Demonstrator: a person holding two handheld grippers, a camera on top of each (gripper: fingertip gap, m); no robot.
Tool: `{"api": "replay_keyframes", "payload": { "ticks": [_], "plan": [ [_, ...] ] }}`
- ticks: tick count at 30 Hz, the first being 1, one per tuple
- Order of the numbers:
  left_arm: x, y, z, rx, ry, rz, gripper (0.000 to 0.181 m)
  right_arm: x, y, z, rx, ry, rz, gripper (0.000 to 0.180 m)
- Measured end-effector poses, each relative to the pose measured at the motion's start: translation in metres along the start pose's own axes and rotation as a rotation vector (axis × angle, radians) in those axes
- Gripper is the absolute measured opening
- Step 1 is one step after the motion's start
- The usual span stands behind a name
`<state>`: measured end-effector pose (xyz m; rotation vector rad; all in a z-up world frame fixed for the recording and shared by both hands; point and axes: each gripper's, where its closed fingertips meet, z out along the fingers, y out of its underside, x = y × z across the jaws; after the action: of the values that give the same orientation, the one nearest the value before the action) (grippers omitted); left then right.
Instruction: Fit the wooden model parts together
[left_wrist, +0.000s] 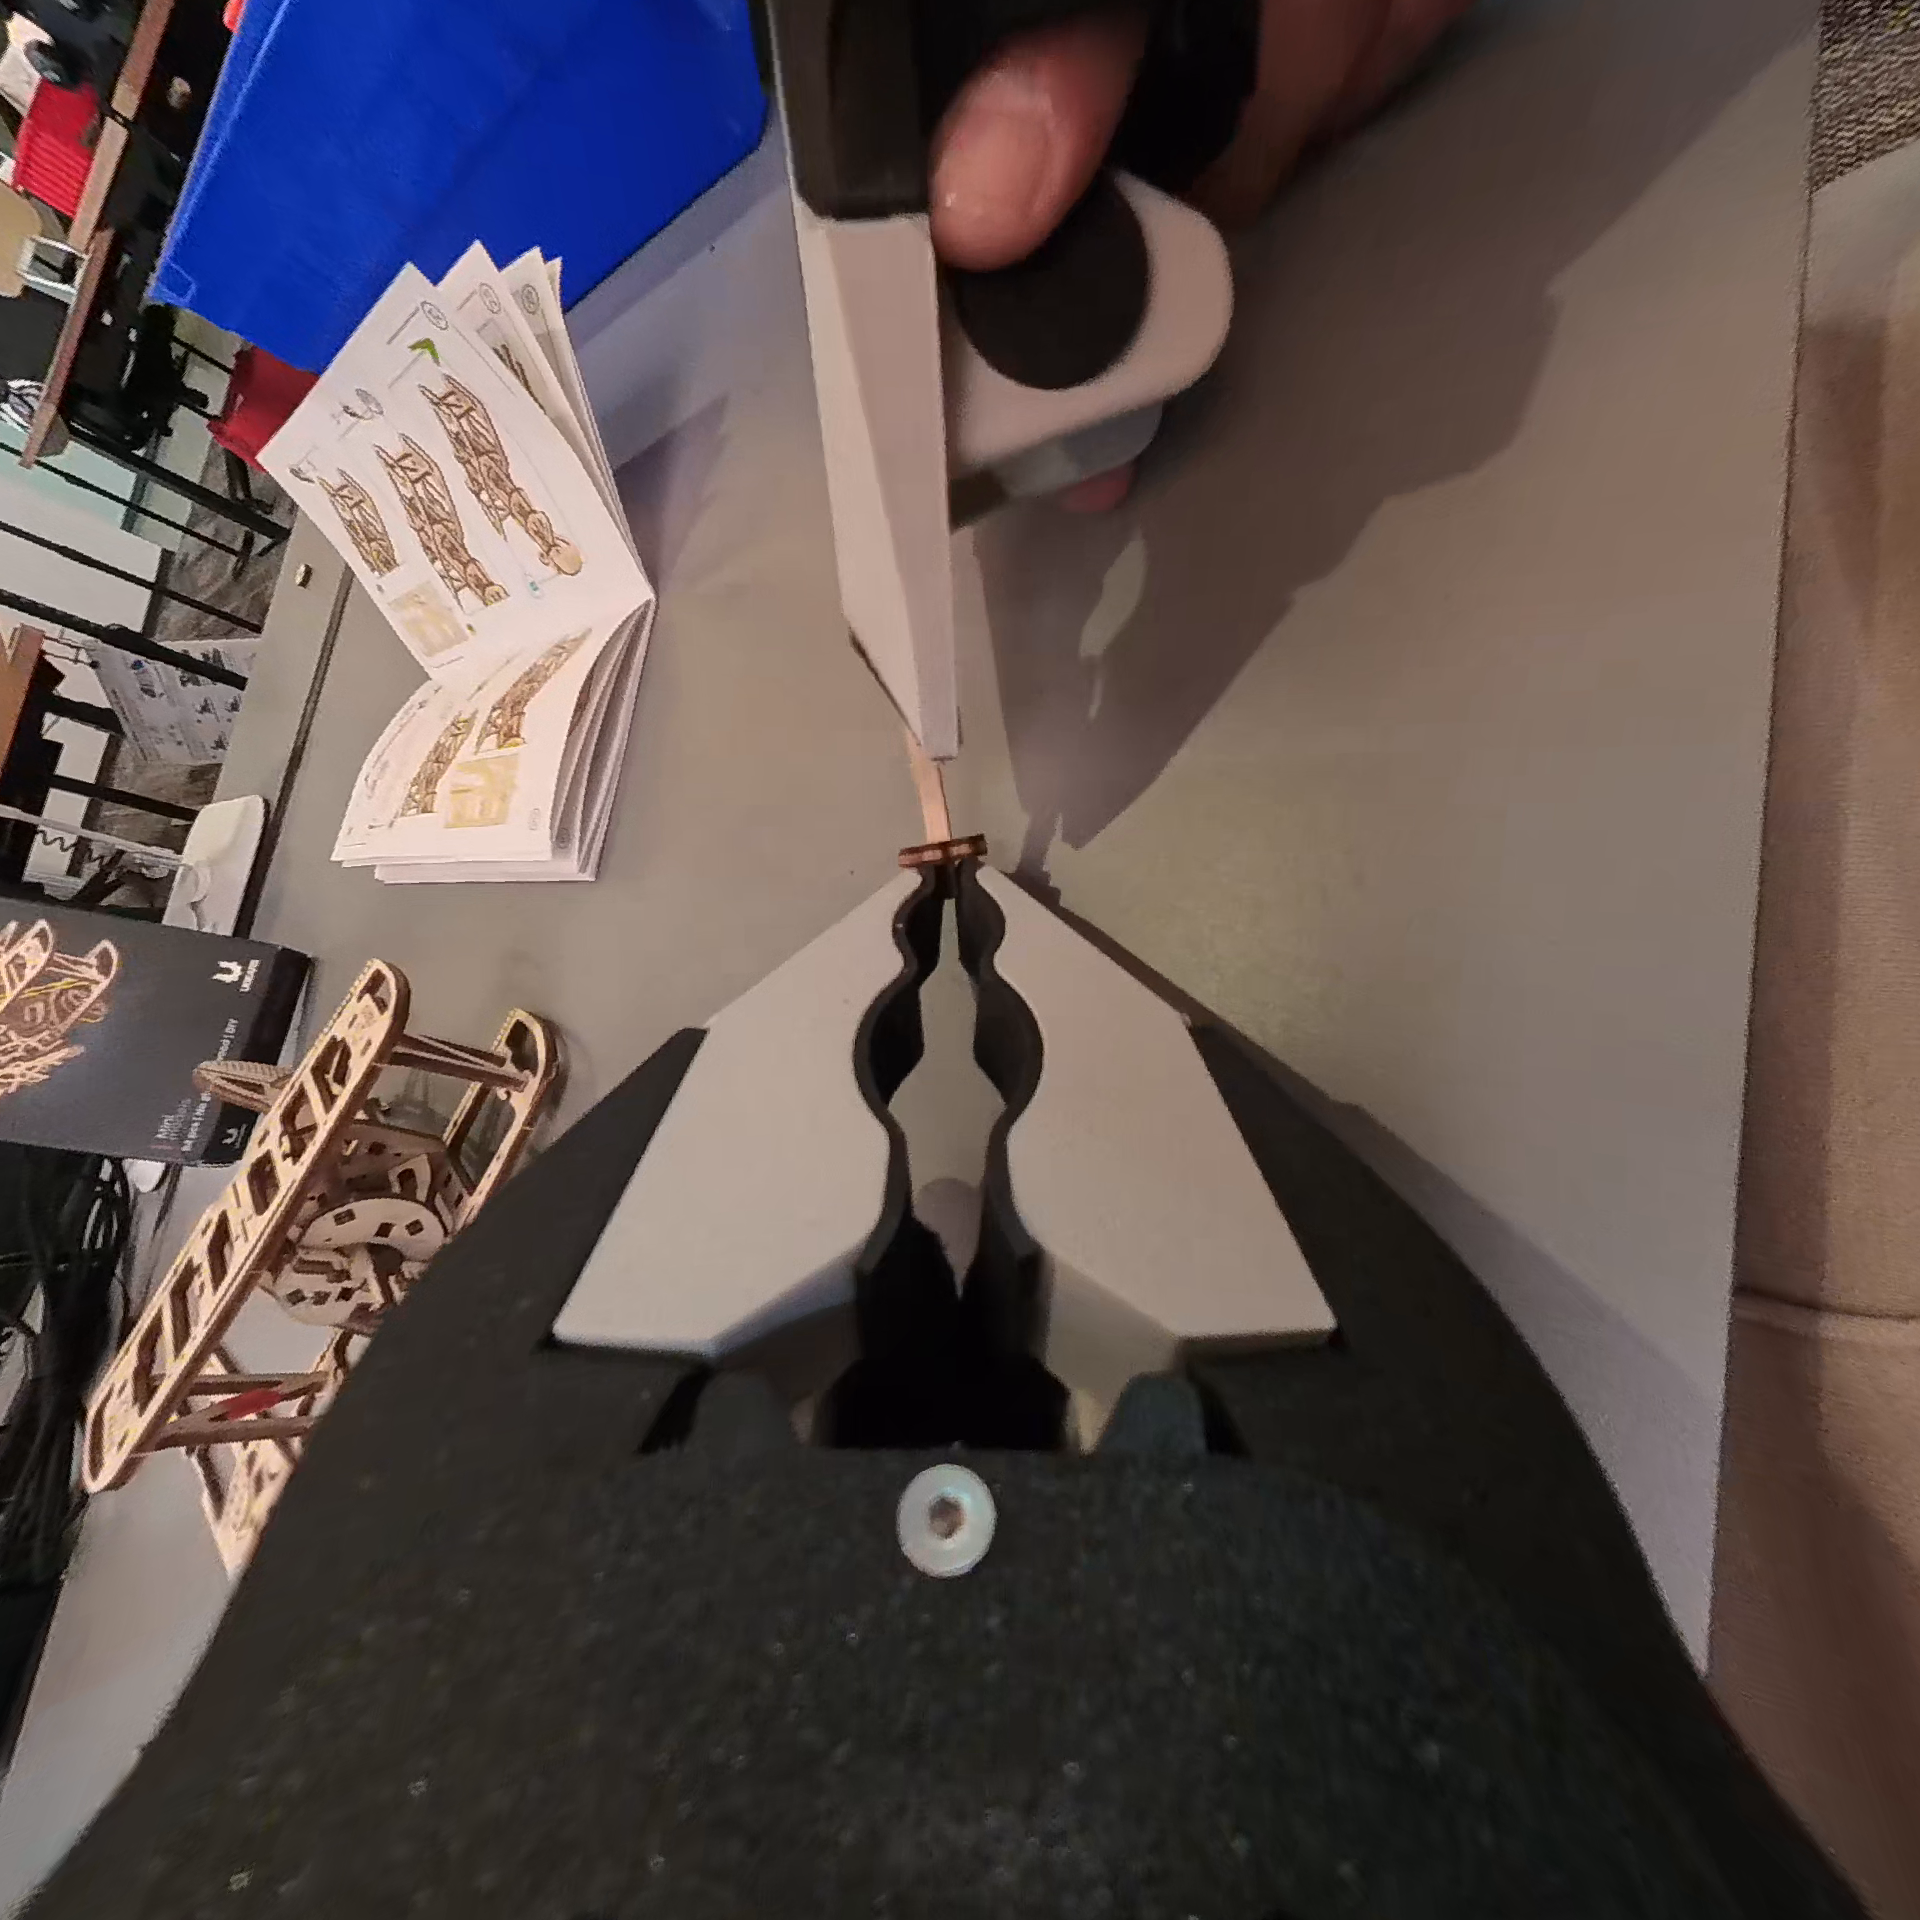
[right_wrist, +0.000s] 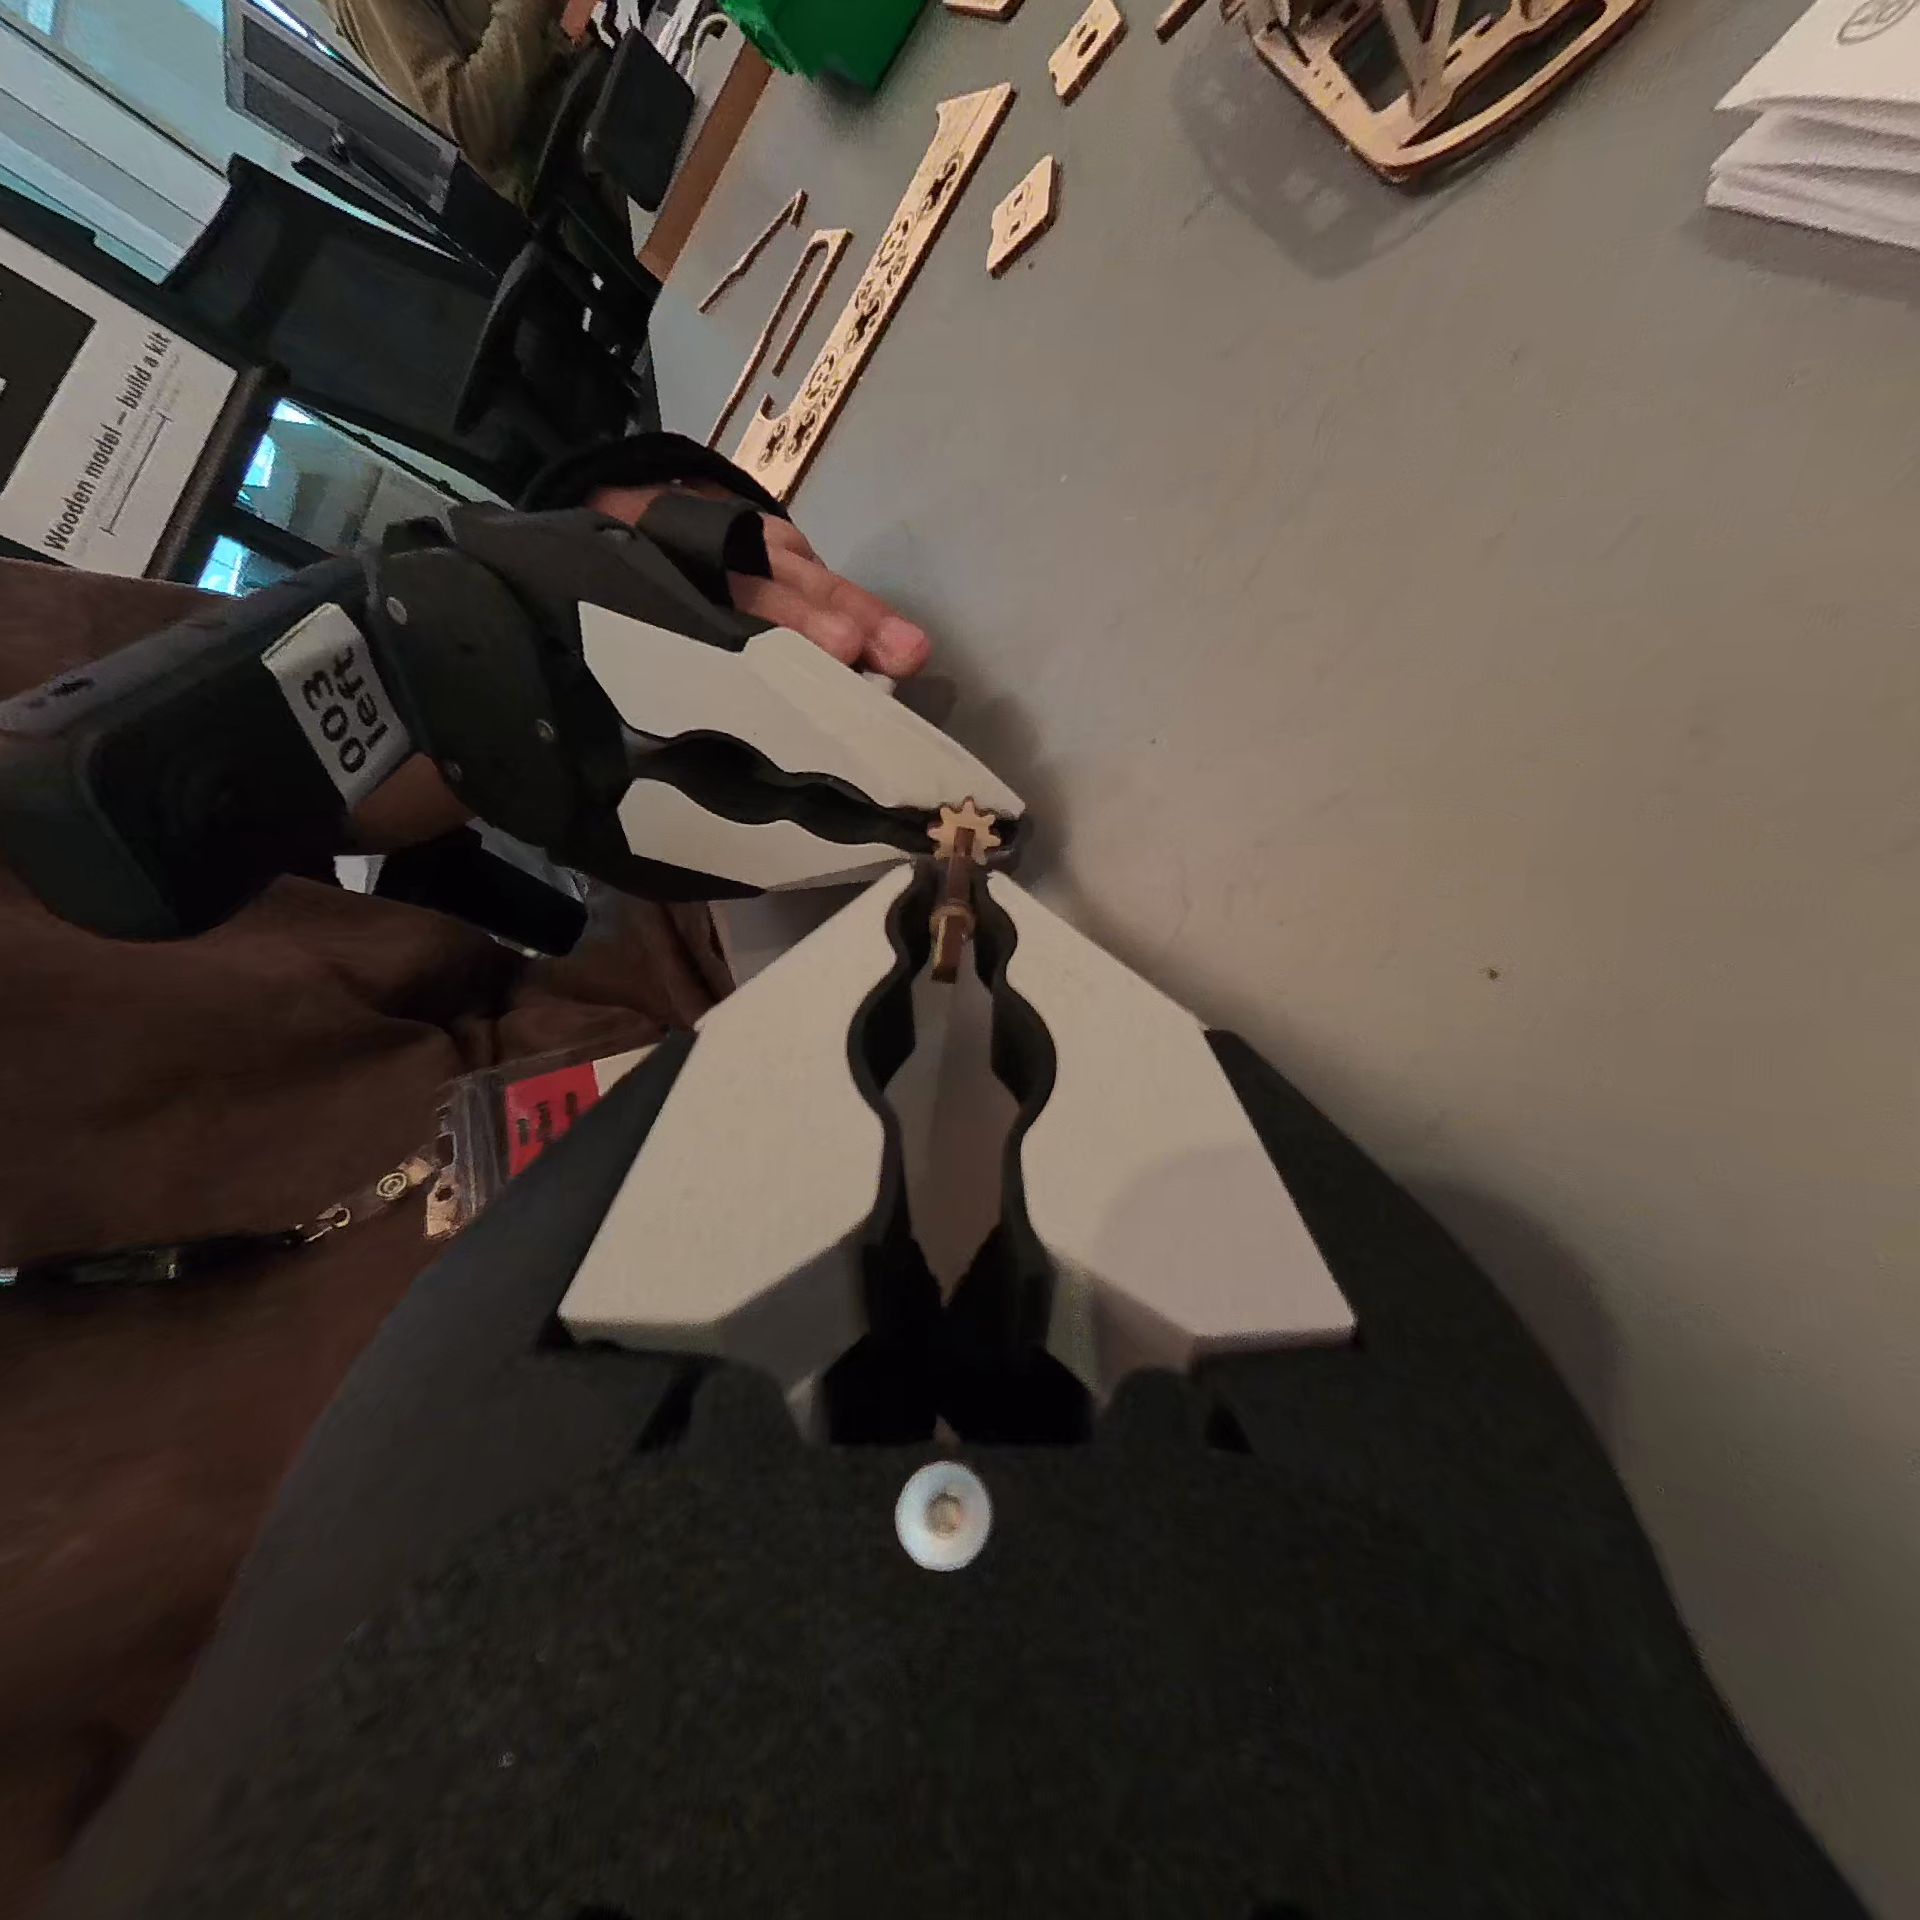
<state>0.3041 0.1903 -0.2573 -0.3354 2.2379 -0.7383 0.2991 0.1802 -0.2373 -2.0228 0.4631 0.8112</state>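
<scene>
Two grippers meet tip to tip above the table (right_wrist: 1351, 623): my left gripper (right_wrist: 1003, 826) is pinched on the tiny gear (right_wrist: 975, 828), my right gripper (right_wrist: 948, 894) clamped around its thin axle (right_wrist: 948, 925). Light, brittle wood; I'd grip the gear's flat faces, gently.

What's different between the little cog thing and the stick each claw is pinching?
The small wooden gear is flat, round and toothed; the wooden axle is a thin straight stick. The gear sits in the tips of the left gripper, the axle in the tips of the right gripper. The gear's face shows in the right wrist view; the axle lies along its fingers. Both are pale wood, and they meet at the gear's centre.
</scene>
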Motion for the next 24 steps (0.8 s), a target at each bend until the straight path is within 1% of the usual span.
{"api": "replay_keyframes", "payload": {
  "ticks": [5,11,17,24],
  "plan": [
    [0.0004,0.0008,0.0004,-0.006,0.006,-0.006,0.001,0.0021,0.0002,0.0010,-0.004,0.007,0.016,0.005],
    [-0.0006,0.0025,0.0020,-0.027,0.033,-0.078,0.000,0.0022,0.0022,0.0022,-0.023,0.006,0.008,0.004],
    [-0.0014,0.0012,0.0031,-0.022,0.029,-0.083,0.000,0.0020,0.0014,0.0001,-0.027,-0.025,0.030,0.004],
    [0.0007,-0.0016,0.0026,0.001,0.095,-0.145,0.000,0.0022,0.0002,-0.0020,-0.012,-0.027,0.041,0.004]
  ]
}}
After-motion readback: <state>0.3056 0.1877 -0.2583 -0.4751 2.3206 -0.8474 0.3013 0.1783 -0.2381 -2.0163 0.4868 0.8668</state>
